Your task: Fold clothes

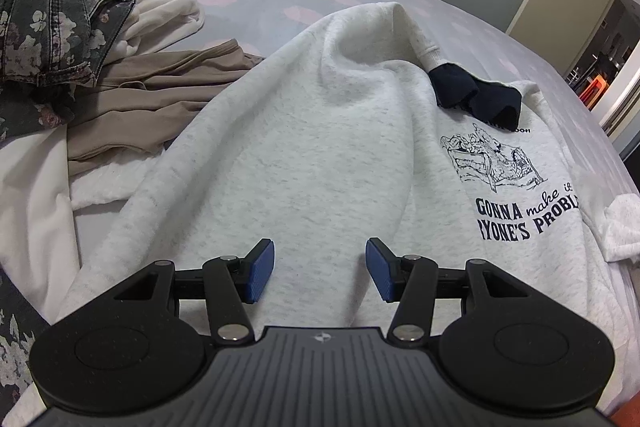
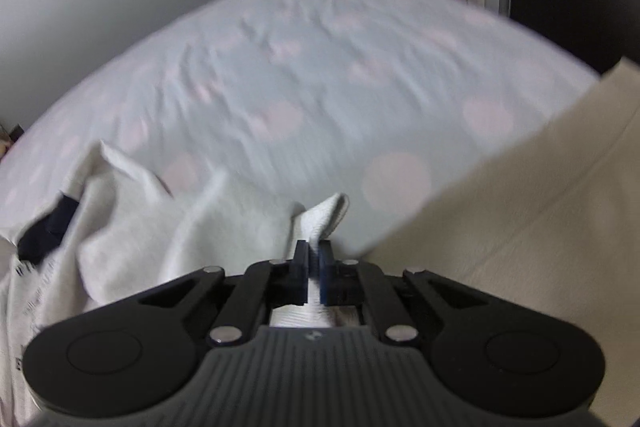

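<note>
Two claws work: the right gripper point(image 2: 314, 263) pinches the soft grey printed sweatshirt's point(image 1: 320, 147) cuff, the left gripper point(image 1: 320, 269) gapes empty, so folding across probably comes next.

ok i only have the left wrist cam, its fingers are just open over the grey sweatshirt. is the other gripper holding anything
Observer: Yes. The right gripper is shut on a ribbed edge of the grey sweatshirt; the fabric sticks up past its fingertips.
Operator: anything near it on that side
Observer: A cream cloth lies just right of the right gripper, which your view does not show.
Operator: and what's ahead of it
Observer: Bare spotted bedsheet, wrinkled, with no clothes on it up to the far edge. That view is blurred, so finer detail is hard to tell.
</note>
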Tool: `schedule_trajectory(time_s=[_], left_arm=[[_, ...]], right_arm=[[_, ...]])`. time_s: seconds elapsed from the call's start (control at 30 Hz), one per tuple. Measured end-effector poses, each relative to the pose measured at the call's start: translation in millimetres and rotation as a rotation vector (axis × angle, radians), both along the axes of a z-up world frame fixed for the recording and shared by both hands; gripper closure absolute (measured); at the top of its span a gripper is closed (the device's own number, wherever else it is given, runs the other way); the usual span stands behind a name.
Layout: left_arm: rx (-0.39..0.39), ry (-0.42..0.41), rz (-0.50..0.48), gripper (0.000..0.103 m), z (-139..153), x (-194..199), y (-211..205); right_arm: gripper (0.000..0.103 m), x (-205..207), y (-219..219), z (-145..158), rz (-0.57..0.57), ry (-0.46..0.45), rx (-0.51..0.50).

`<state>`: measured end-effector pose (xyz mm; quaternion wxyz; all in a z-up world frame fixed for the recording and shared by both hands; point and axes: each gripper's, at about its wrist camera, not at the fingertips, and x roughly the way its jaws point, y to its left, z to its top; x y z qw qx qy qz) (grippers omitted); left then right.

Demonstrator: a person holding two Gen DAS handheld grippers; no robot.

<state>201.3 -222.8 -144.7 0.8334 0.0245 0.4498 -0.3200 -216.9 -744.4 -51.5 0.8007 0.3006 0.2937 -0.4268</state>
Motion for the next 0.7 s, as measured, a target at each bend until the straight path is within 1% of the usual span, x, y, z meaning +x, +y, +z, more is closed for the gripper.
schedule_trajectory(time_s=[0.13,0.2,0.27,0.33,0.43,0.53,0.63,0.7], left_arm=[[-0.001,-0.002,-0.005,0.054,1,-1,1],[-0.005,-0.001,0.001,0.054,1,-1,2],[-0.014,-0.003,0.005,0.054,3,-1,3],[-0.018,-0.004,0.004,0.054,3,-1,4],[-0.015,-0.002,0.004,0.054,3,-2,6],[-0.021,0.003,0.021,0.054,3,0,8],[-0.022,0.01,0.03,0.054,2,2,7],[-0.01,0.011,0.022,0.054,0,3,4]], right_arm=[[0.098,-9,1,63,-0.008,-0.02,-0.098],[0.098,-17,0,90,-0.017,0.004,-0.159],[0.098,-27,-6,109,-0.039,0.032,-0.209],[0.098,-41,-15,119,-0.081,0.048,-0.228],[0.098,-59,-28,119,-0.153,0.087,-0.244],[0.098,-84,-41,110,-0.248,0.127,-0.243],[0.098,-111,-56,88,-0.333,0.147,-0.195],[0.098,-122,-64,69,-0.352,0.148,-0.143]])
